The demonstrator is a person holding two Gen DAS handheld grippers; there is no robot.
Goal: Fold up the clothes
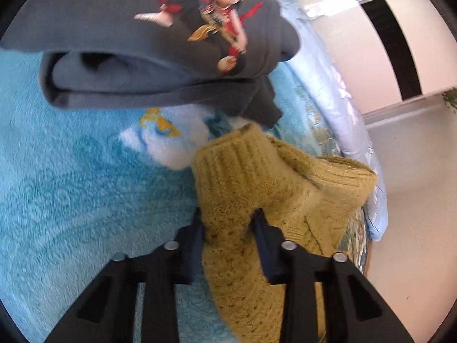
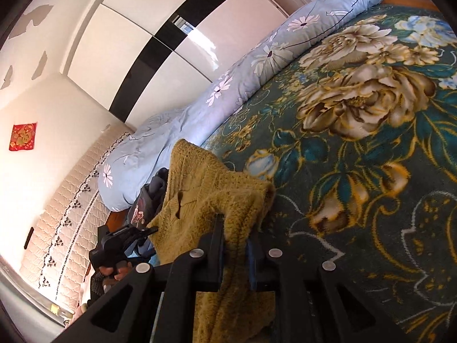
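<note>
Left gripper [image 1: 228,223] had its jaws clamped on a bunched part of the mustard knit sweater [image 1: 257,188], ribbed cuff sticking up past the fingertips. Right gripper [image 2: 235,228] also had its jaws clamped on the same sweater [image 2: 200,194], fabric draped over and hanging between the fingers. Sweater was held up above the bed, over the floral blanket [image 2: 371,143]. Folded dark grey sweatshirt [image 1: 142,43] with a printed graphic lay on the blue fleece part of the blanket, just beyond the sweater. Light blue flowered duvet [image 2: 228,85] ran along the bed's far edge. A hand [image 2: 114,271] showed at lower left of the right wrist view, holding the other gripper's handle.
</note>
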